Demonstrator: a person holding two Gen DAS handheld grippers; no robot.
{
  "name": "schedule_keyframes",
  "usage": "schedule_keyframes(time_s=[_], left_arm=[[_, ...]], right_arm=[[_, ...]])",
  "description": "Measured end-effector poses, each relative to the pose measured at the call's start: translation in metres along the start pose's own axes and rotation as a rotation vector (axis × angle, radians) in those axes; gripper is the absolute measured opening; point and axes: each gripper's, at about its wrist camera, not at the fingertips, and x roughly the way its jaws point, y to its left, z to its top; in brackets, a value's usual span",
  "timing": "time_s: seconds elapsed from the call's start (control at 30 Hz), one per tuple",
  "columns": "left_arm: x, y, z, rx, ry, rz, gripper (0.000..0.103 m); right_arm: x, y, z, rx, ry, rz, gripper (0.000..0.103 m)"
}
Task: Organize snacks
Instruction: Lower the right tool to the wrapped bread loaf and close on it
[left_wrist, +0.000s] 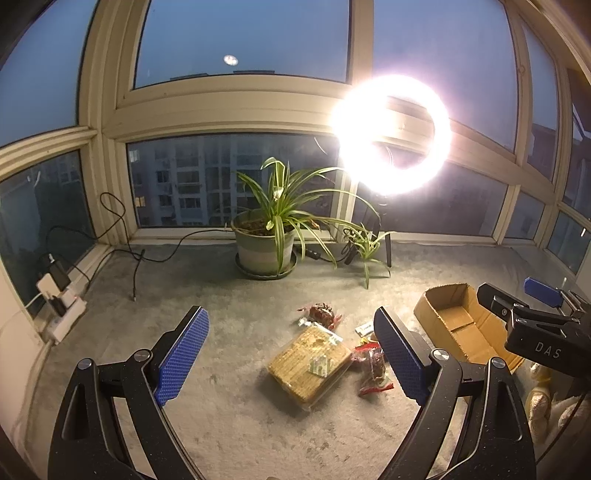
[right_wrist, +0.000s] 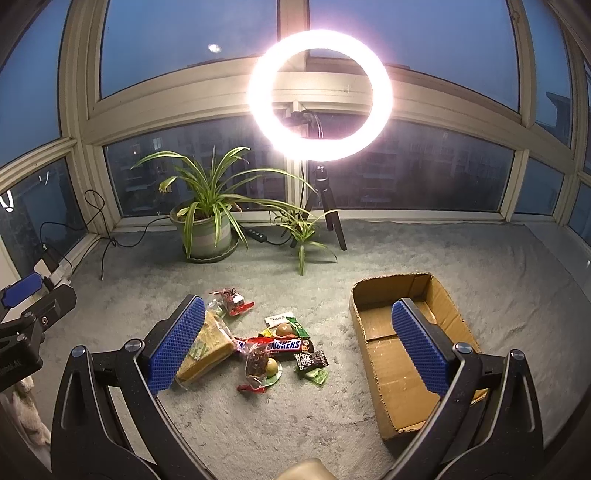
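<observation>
With both the left claw and the right claw spread wide and empty above the grey carpet, best lower one squarely over the brown Snickers bar in the loose snack pile, just beside the open, empty cardboard box, and close across its narrow width.

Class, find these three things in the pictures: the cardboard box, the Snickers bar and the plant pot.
Cardboard box (right_wrist: 391, 373): right wrist view, on its bare inner floor.
Snickers bar (right_wrist: 284, 345): right wrist view, on the printed name.
Plant pot (left_wrist: 258, 248): left wrist view, on its front wall.
</observation>
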Motion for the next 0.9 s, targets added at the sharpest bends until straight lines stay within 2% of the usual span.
schedule_keyframes(time_s=[0.27,0.4,0.5,0.6,0.67,0.8,0.9], left_arm=[[0.016,0.009,-0.010,-0.017,0.059,-0.026,0.091],[0.027,0.018,-0.020,-0.051,0.101,-0.041,0.091],[0.040,0.028,-0.030,-0.093,0.147,-0.081,0.091],[0.053,0.038,-0.039,-0.138,0.195,-0.107,0.091],[0.061,0.044,-0.046,-0.176,0.220,-0.123,0.090],[0.078,0.052,-0.061,-0.256,0.286,-0.165,0.087],[0.089,0.052,-0.070,-0.295,0.319,-0.190,0.086]], right_arm=[[0.014,0.001,-0.007,-0.009,0.045,0.054,0.103],[0.031,-0.001,-0.014,-0.005,0.103,0.152,0.103],[0.050,-0.004,-0.023,0.036,0.162,0.258,0.103],[0.067,-0.008,-0.031,0.082,0.210,0.313,0.103],[0.080,-0.008,-0.034,0.089,0.230,0.328,0.103],[0.103,0.001,-0.031,0.019,0.277,0.314,0.103],[0.121,0.007,-0.027,-0.009,0.319,0.344,0.103]])
